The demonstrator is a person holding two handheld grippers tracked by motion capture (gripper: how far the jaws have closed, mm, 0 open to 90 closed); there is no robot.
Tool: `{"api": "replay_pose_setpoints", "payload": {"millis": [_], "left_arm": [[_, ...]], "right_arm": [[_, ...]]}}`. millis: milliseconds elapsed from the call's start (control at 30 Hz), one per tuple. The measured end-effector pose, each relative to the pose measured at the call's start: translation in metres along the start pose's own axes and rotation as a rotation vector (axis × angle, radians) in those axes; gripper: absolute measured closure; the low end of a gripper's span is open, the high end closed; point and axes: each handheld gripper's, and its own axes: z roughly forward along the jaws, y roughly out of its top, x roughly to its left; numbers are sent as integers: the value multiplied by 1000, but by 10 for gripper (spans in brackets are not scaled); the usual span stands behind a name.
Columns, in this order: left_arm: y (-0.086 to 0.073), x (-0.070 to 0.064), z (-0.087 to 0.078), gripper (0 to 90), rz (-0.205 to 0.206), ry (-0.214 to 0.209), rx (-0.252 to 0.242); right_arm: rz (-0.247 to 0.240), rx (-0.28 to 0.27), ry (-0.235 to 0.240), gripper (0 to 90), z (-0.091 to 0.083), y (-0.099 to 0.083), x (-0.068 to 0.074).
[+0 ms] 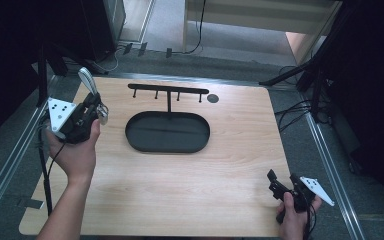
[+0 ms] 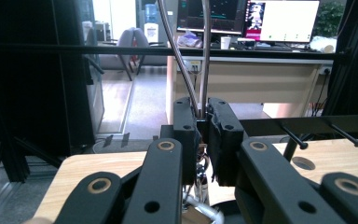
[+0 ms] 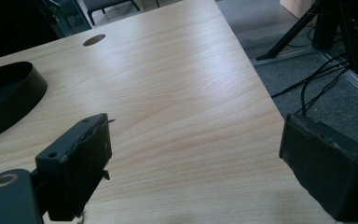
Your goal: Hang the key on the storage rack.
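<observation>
Shiny metal utensil, some kind of silver kitchen tool with a long handle, is what we've got in hand right now, so that's one bit done: it's picked up and off the bench. We can't tell exactly what sort of utensil it is.

Going big to small: the light wooden bench is mostly bare. On it sits the black oval metal tray, and as far as we can see nothing is in it. Rising behind the tray is the black T-shaped hanging rack with small pegs, and all its pegs look free.

Our left claw is pinched tight on the utensil's handle, holding it upright over the bench's far left corner. Our right claw is spread wide, idling near the bench's near right corner.

Our guess is that hanging the utensil on a peg is what's left.
</observation>
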Motion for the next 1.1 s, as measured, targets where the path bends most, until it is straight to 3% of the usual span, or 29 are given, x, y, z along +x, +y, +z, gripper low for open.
{"api": "replay_pose_setpoints", "payload": {"millis": [300,1100], "left_arm": [[-13,-8,1,831,-33,-17,-19],[-35,-30,14,831,-13,-51,18]], "right_arm": [[-2,2,-2,88,0,0,1],[-3,2,-1,88,0,0,1]]}}
